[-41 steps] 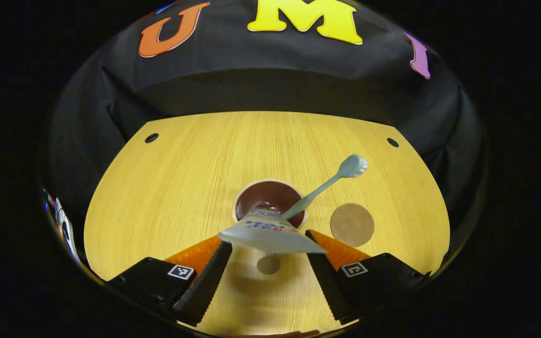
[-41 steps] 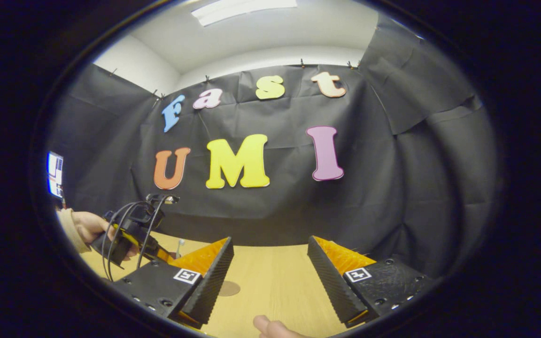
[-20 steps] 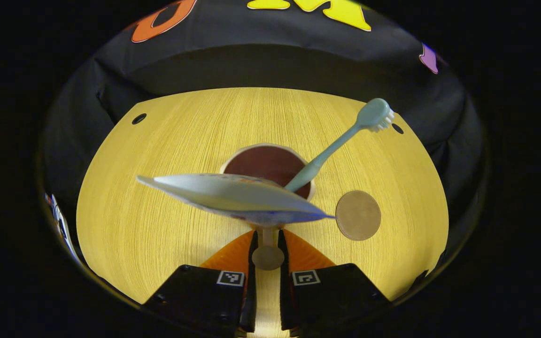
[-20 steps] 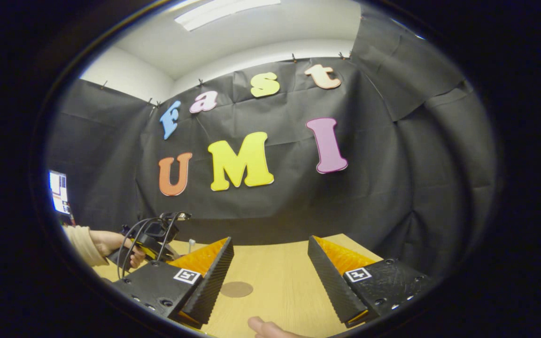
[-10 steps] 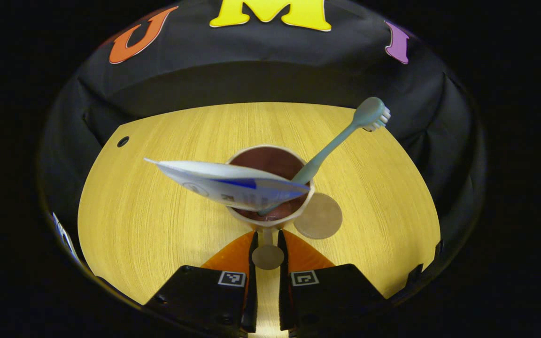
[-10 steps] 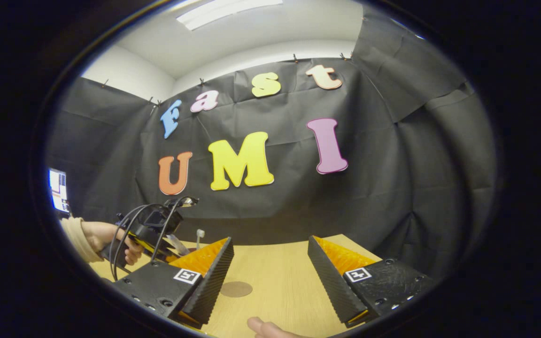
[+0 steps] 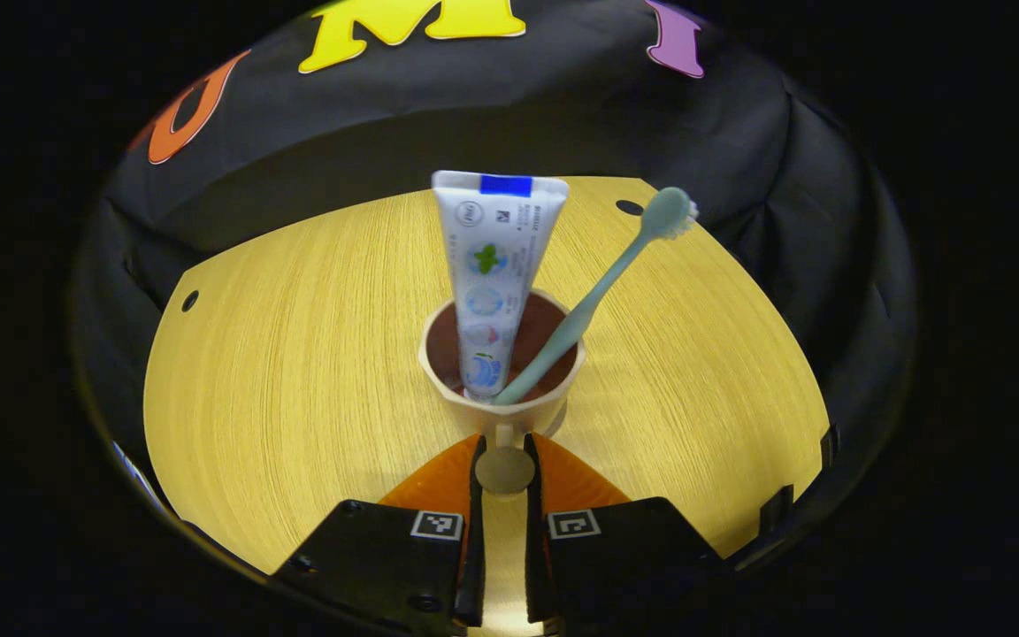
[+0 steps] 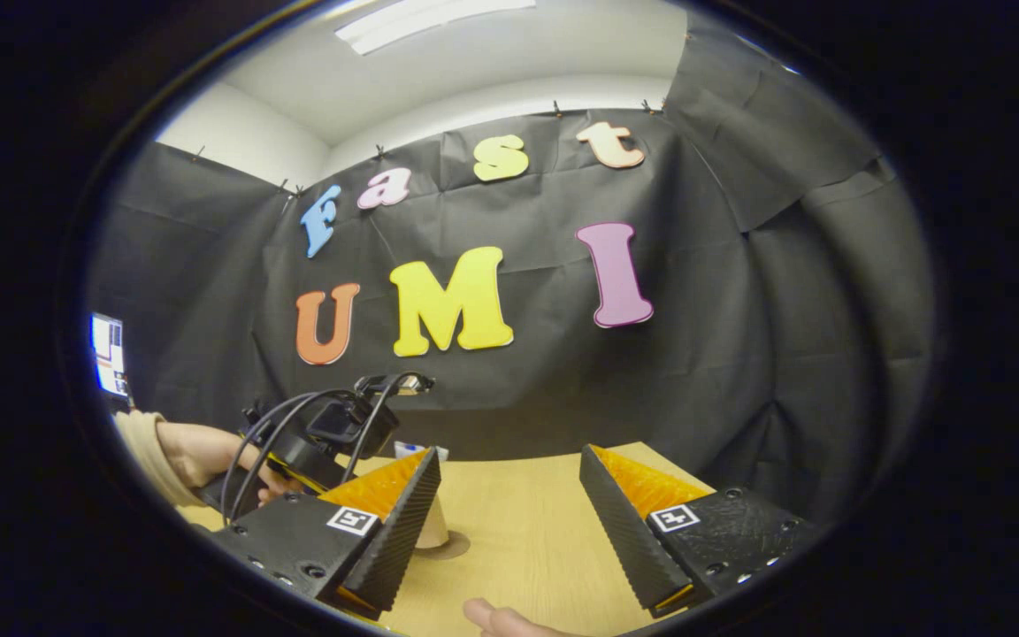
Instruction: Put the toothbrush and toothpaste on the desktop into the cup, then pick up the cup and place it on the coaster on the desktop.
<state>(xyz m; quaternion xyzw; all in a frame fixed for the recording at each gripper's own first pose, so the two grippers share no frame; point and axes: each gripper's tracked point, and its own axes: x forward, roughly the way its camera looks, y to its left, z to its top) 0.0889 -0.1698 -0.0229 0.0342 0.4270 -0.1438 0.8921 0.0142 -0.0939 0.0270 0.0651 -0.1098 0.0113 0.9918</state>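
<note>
At the bottom of the left gripper view, the left gripper [image 7: 501, 469] has its two fingers drawn nearly together on a small round tab, apparently the cup's handle, and both seem to press on it. Just beyond stands the cup [image 7: 501, 402] with the toothpaste [image 7: 494, 265] upright in it and the toothbrush [image 7: 593, 296] leaning to one side, bristles up. The coaster cannot be made out under the cup here; in the right gripper view the cup base [image 8: 428, 531] appears to rest on a thin brown disc, the coaster [image 8: 455, 547], on the desktop [image 8: 518, 531]. The right gripper [image 8: 509, 522] hangs spread wide, holding nothing. If the cup is indeed seated, the job is to check that its base sits flat and centred, then part the fingers slowly and draw straight back without nudging the handle, since the tall tube and slanted brush make the load top-heavy. Farther off, a hand [image 8: 209, 456] holds the other tool.
</note>
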